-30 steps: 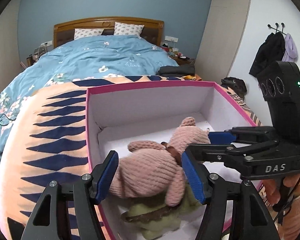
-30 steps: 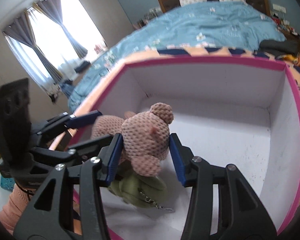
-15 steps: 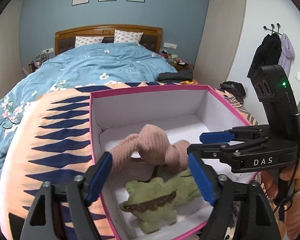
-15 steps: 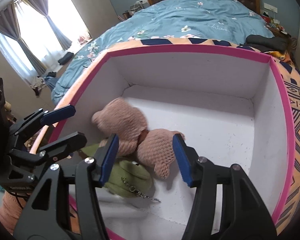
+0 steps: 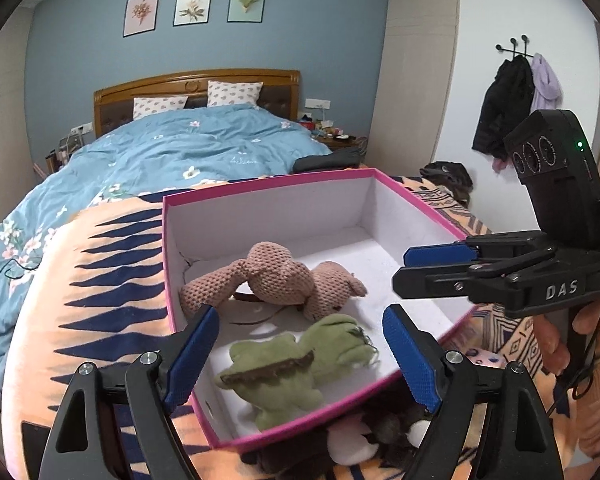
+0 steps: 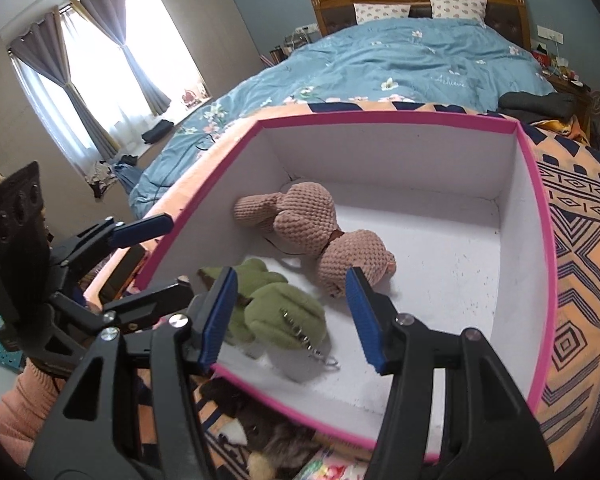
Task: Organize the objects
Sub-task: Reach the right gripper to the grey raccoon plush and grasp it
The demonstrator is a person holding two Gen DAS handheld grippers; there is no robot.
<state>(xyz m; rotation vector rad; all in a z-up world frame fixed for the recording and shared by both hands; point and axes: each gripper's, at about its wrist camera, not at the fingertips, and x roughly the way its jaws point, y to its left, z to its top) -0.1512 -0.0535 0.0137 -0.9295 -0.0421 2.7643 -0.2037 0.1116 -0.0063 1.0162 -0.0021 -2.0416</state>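
A pink-rimmed white box (image 5: 268,184) (image 6: 536,216) sits on a patterned orange blanket. Inside lie a pink knitted bear (image 5: 284,280) (image 6: 312,224) and a green plush toy (image 5: 296,364) (image 6: 276,312). My left gripper (image 5: 300,356) is open and empty, above the box's near edge over the green toy. My right gripper (image 6: 292,316) is open and empty, above the box's near side; it also shows in the left wrist view (image 5: 432,268) at the box's right rim. A dark furry toy (image 5: 364,436) (image 6: 260,440) lies outside the box, under its near edge.
The orange and navy blanket (image 5: 92,280) (image 6: 576,248) covers the foot of a bed with a blue duvet (image 5: 188,156). Dark clothes (image 5: 328,158) lie on the bed behind the box. Coats (image 5: 512,100) hang on the right wall. A window with curtains (image 6: 100,72) is at the left.
Both grippers opened and let go of the pink bear, which now lies in the box. Both grippers have pulled back and up from the box.
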